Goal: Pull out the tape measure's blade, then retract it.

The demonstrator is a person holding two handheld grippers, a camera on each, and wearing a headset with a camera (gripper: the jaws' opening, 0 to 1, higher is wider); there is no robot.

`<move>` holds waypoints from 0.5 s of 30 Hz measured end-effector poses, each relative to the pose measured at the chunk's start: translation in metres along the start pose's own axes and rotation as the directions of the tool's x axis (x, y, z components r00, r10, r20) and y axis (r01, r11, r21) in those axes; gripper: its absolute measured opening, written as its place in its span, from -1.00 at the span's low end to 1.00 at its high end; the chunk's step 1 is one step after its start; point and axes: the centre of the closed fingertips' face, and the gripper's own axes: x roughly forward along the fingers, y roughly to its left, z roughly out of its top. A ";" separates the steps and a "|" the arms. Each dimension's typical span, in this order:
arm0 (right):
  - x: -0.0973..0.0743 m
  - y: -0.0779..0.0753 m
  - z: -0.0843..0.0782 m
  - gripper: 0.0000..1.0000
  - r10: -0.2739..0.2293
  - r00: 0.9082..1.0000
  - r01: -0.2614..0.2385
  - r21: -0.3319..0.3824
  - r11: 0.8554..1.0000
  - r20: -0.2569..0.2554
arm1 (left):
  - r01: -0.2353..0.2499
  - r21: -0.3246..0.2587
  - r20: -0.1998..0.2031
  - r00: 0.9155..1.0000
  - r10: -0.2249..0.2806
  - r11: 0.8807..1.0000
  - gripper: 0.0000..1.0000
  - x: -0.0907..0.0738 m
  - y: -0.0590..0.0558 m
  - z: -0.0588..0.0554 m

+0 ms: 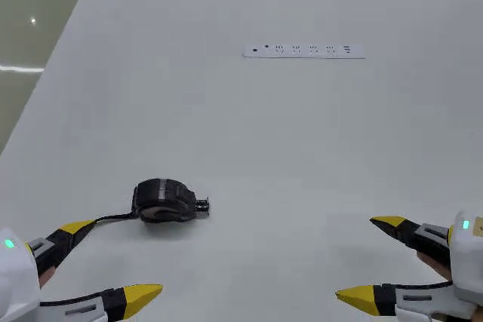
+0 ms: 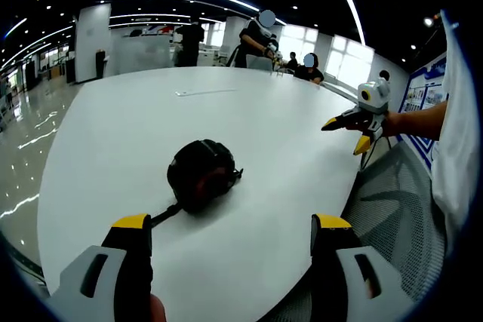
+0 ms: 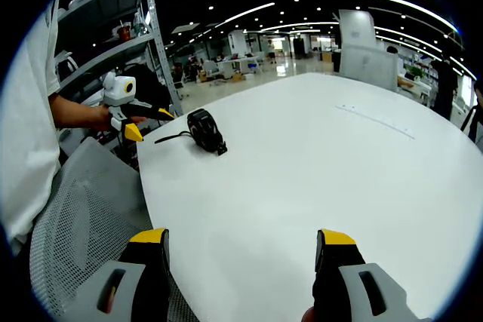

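Tape measure [image 1: 164, 201] is lying on its side on the white table [image 1: 302, 148], blade wound in. Its hook tab [image 1: 202, 204] is pointing toward the right gripper and its black strap [image 1: 113, 219] is trailing the other way.

We're hovering the left gripper [image 1: 124, 256] near the tape measure on the strap side, jaws spread wide and holding nothing. The right gripper [image 1: 356, 256] is hanging well apart from the tape measure on the hook side, jaws spread too, and empty.

We're reading this as the opening reach, with nothing pulled yet. To do it well, we're wanting the left jaws closing across the case, clear of the strap, so it isn't sliding. The right jaws should be pinching just the hook tab and drawing straight away.

Far beyond the tape measure a white power strip [image 1: 303, 51] is lying flat, well out of the blade's likely path. The loose strap is the one snag we're watching.
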 end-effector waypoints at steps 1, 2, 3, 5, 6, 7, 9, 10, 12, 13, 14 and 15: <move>0.001 -0.001 0.000 0.56 0.000 1.000 0.000 -0.002 1.000 0.000 | 0.002 0.002 0.003 1.000 -0.002 1.000 0.67 0.000 0.000 0.002; 0.001 -0.002 0.000 0.56 -0.004 1.000 0.004 -0.008 1.000 -0.001 | 0.002 0.002 0.002 1.000 -0.002 1.000 0.67 0.000 0.001 0.002; 0.001 -0.003 0.000 0.56 -0.004 1.000 0.004 -0.011 1.000 -0.002 | 0.002 0.003 0.000 1.000 -0.002 1.000 0.67 0.000 0.001 0.002; 0.001 -0.005 0.002 0.56 -0.003 1.000 0.003 -0.014 1.000 0.002 | 0.005 0.011 -0.007 1.000 -0.005 1.000 0.67 0.001 0.002 0.002; 0.001 -0.005 0.002 0.56 -0.003 1.000 0.003 -0.015 1.000 0.003 | 0.005 0.014 -0.010 1.000 -0.005 1.000 0.67 0.002 0.003 0.002; 0.002 -0.007 0.002 0.56 -0.003 1.000 0.003 -0.018 1.000 0.003 | 0.005 0.022 -0.013 1.000 -0.005 1.000 0.67 0.002 0.004 0.002; 0.003 -0.007 0.003 0.56 -0.001 1.000 0.001 -0.020 1.000 0.004 | 0.006 0.033 -0.014 1.000 -0.006 0.999 0.66 0.004 0.006 0.004; 0.004 -0.008 0.003 0.55 0.000 1.000 0.000 -0.022 1.000 0.002 | 0.010 0.034 -0.015 1.000 -0.010 0.999 0.66 0.006 0.007 0.004; 0.007 -0.009 0.004 0.55 0.005 1.000 -0.005 -0.032 0.999 -0.002 | 0.021 0.047 -0.022 1.000 -0.020 0.999 0.66 0.008 0.008 0.005; 0.008 -0.008 0.005 0.55 0.008 1.000 -0.008 -0.036 0.999 -0.004 | 0.025 0.050 -0.024 0.999 -0.023 0.998 0.66 0.009 0.008 0.005; 0.010 -0.008 0.007 0.55 0.014 1.000 -0.014 -0.046 0.999 -0.004 | 0.032 0.058 -0.030 0.999 -0.030 0.998 0.64 0.011 0.009 0.004; 0.011 -0.008 0.008 0.55 0.017 1.000 -0.017 -0.050 0.999 -0.004 | 0.036 0.062 -0.033 0.999 -0.033 0.997 0.61 0.012 0.010 0.004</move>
